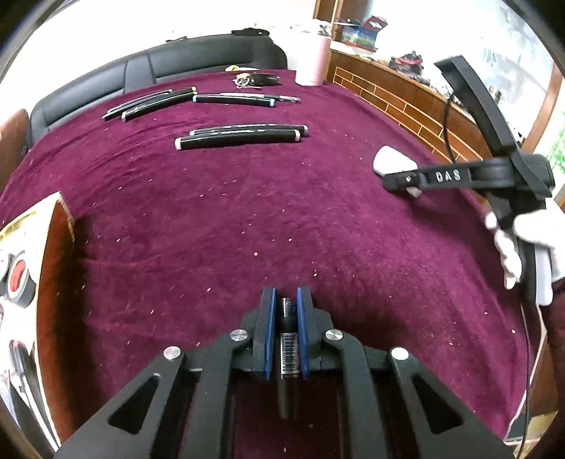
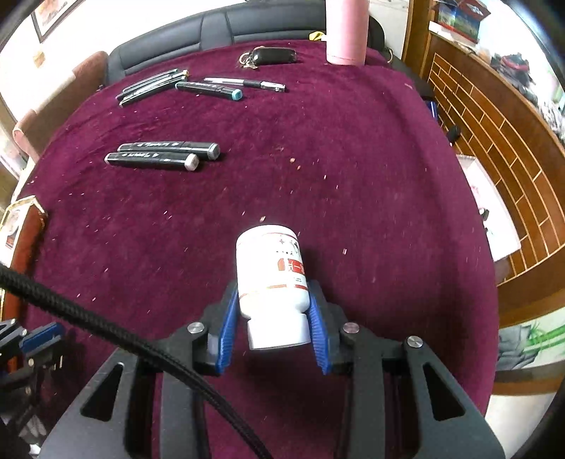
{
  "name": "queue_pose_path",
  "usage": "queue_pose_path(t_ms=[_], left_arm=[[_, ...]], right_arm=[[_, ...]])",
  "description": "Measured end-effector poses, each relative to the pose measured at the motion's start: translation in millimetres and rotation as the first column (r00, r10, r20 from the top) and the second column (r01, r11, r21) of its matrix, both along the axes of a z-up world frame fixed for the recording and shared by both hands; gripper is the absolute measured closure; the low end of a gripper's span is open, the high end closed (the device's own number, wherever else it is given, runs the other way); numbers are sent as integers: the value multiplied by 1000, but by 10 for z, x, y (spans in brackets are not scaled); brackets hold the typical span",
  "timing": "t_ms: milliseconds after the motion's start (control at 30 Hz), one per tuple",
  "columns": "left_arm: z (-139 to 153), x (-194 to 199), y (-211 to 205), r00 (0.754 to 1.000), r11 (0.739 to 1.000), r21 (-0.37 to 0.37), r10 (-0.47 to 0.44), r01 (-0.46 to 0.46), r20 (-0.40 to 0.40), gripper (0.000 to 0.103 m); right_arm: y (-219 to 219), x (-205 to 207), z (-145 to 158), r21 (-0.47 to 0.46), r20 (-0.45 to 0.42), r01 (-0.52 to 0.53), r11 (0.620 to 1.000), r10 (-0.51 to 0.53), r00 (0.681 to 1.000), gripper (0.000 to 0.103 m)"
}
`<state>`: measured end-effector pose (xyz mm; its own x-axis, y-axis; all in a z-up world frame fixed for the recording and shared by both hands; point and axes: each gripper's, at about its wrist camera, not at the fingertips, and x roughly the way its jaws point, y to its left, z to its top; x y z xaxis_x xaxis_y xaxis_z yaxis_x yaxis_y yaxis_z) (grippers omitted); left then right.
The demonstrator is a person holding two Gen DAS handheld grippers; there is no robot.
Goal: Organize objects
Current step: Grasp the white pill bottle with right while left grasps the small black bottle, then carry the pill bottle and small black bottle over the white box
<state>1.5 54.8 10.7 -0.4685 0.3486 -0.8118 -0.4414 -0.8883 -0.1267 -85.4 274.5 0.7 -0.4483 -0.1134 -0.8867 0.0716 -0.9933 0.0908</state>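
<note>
Two grippers working over the desk (image 2: 353,176), which is covered in a maroon cloth.

Left gripper (image 1: 286,300): blue pads pressed together on a thin black pen (image 1: 289,349) with a barcode label. Pen runs along the fingers, near the desk's near edge, toward the middle.

Right gripper (image 2: 273,310): blue pads pinching a white bottle (image 2: 272,268) with red label print, gripped low on the body just above its cap. Bottle points away from the camera, toward the near right part of the desk. In the left wrist view the same gripper (image 1: 399,183) comes in from the right edge, held by a white-gloved hand (image 1: 522,243), with the bottle (image 1: 392,160) showing white behind its fingers.

Elsewhere on the cloth:
- pair of black markers (image 2: 162,155) with grey caps, side by side, left of centre
- cluster of pens and markers (image 2: 152,86) toward the far left corner; one teal-capped marker (image 2: 212,90) beside them, a slim pen (image 2: 247,84) just past it
- black key case (image 2: 272,55) with keys at the far edge
- pink cylinder (image 2: 348,31) upright at the far edge, right of the key case

Black braided cable (image 2: 106,325) crosses the right wrist view at lower left.
</note>
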Motion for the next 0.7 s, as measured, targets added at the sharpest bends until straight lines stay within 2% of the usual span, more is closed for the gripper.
queue_pose_path(t_ms=[300, 700], left_arm=[[152, 247, -247, 1000, 996, 90, 19, -19, 6, 94], [487, 668, -760, 996, 979, 196, 73, -61, -54, 94]], right_arm=[[-161, 330, 66, -45, -4, -25, 999, 25, 1000, 70], [-702, 759, 284, -79, -53, -155, 985, 151, 987, 70]])
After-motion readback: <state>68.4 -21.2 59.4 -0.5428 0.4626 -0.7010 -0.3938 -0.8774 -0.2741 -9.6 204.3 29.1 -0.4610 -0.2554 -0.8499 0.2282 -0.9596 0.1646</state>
